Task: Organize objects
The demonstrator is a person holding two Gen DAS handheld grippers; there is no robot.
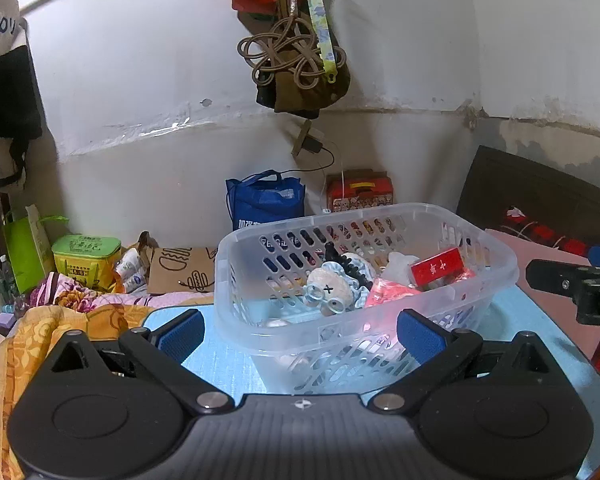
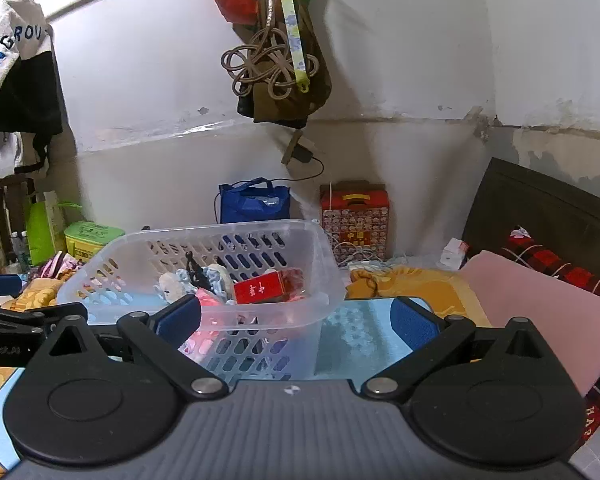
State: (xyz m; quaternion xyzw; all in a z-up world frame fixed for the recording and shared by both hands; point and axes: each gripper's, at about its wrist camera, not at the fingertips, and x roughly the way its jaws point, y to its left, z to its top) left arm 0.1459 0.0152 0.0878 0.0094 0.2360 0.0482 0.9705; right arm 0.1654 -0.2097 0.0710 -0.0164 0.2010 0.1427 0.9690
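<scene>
A clear plastic basket (image 1: 380,212) (image 2: 220,226) stands on a light blue mat (image 1: 220,360) (image 2: 360,332). Inside lie a small plush toy with goggles (image 1: 328,288) (image 2: 172,284), a black hair clip (image 1: 346,264) (image 2: 198,274), a red box (image 1: 436,266) (image 2: 260,288) and a pink packet (image 1: 388,292) (image 2: 206,298). My left gripper (image 1: 300,336) is open and holds nothing, its fingers just short of the basket's near wall. My right gripper (image 2: 296,320) is open and holds nothing, at the basket's right front corner.
Behind the basket, against the wall, are a blue bag (image 1: 264,200), a red patterned box (image 2: 354,216) and a green tin (image 1: 86,254). Orange floral bedding (image 1: 40,332) lies left. A pink board (image 2: 540,312) and dark headboard (image 2: 540,208) are right. Bags hang overhead (image 1: 296,60).
</scene>
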